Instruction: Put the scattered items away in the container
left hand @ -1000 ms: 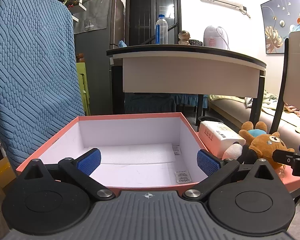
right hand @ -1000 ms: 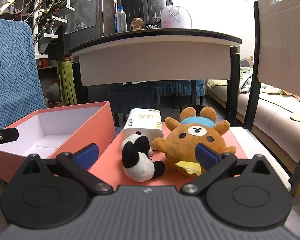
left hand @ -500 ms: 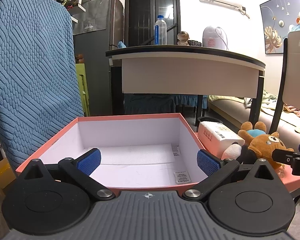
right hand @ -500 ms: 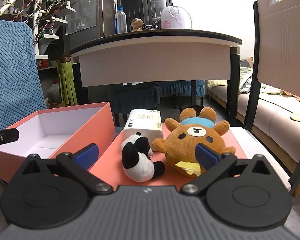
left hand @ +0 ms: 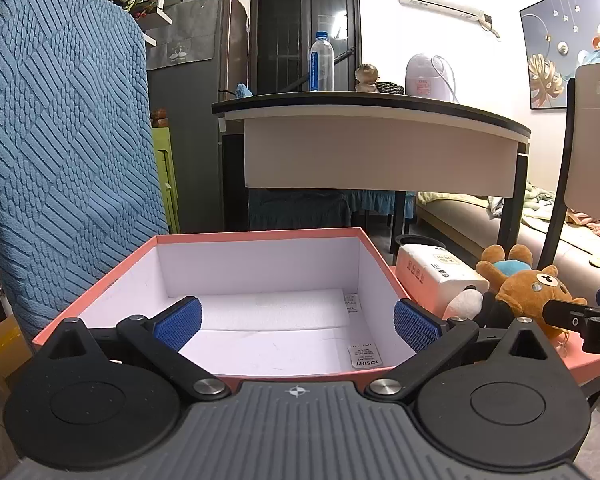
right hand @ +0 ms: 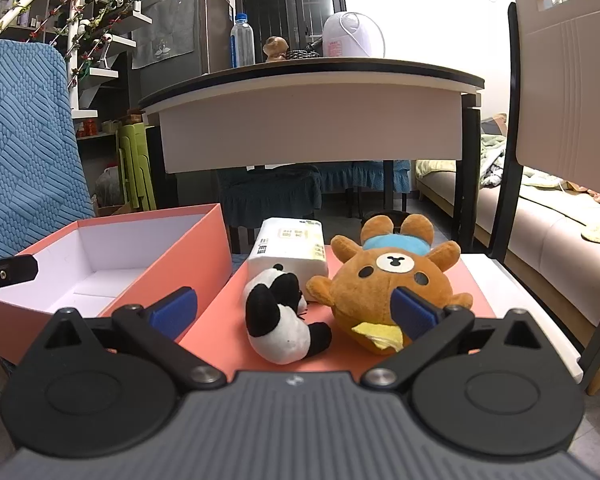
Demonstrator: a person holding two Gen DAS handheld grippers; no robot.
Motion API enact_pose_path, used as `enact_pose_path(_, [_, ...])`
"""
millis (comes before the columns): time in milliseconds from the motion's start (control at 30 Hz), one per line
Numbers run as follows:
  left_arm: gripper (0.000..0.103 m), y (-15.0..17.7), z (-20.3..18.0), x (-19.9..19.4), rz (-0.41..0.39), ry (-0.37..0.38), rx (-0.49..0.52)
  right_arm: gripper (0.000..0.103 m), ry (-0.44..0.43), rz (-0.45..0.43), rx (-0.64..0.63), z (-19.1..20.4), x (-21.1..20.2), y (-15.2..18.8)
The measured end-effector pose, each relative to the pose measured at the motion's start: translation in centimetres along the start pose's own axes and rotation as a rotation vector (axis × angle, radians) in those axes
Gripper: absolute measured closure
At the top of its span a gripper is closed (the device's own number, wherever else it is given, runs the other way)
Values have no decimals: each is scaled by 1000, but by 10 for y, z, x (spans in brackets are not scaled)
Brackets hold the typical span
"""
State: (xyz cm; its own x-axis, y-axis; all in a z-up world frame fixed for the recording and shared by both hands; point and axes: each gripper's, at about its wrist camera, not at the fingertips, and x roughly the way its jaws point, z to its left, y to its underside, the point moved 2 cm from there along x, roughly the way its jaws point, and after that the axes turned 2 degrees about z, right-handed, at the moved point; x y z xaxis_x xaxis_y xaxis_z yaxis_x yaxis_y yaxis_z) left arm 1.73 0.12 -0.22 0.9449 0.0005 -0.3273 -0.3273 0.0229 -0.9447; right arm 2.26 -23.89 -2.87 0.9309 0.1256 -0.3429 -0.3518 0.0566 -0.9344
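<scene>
**Both grippers idle, toys unboxed**

Nothing has shifted since a second ago. Your left gripper [left hand: 298,322] gapes empty over the coral box [left hand: 260,234]. Your right gripper [right hand: 292,308] is spread wide, empty; panda [right hand: 278,320] at twelve o'clock, bear [right hand: 392,280] at one, its pad hiding the bear's belly.

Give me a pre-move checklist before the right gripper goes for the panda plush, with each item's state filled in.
1. Right gripper open and empty: ok, the jaws stand wide apart.
2. Panda plush free to lift: ok, it lies on the pink lid with nothing on top of it.
3. Neighbours clear of the grasp: not ok, the brown bear and the tissue pack lie close beside it.
4. Pink box has room: ok, only small paper tags show inside.
5. Left gripper clear of the drop path: not ok, it is open and hovers at the box's near rim.
</scene>
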Motion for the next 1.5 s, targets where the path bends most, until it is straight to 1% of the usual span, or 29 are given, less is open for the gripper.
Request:
enact_pose_path(433, [0,0,1,-1,-2,0,-4,0,-3,3,2,0,1,0])
enact_pose_path(733, [0,-7,-10,-1,-22,31,-15,0,18,-21,16,-11,-2,-5])
enact_pose_path(867, [0,-10,-26,2,-29,64,-7,0,48,-42,48,-27,-5,-10])
enact_pose_path(1000, [0,-10,-48,6,-26,115,16,0,95,-67,98,-48,-8,-16])
enact_pose_path(1167, [0,-8,-85,7,-40,231,78,0,139,-112,154,-75,-14,-24])
enact_pose_path(1267, [0,-3,-107,14,-22,276,105,0,163,-133,183,-88,-16,-28])
enact_pose_path(1500, [0,13,-152,36,-19,330,208,0,186,-149,174,-96,-11,-31])
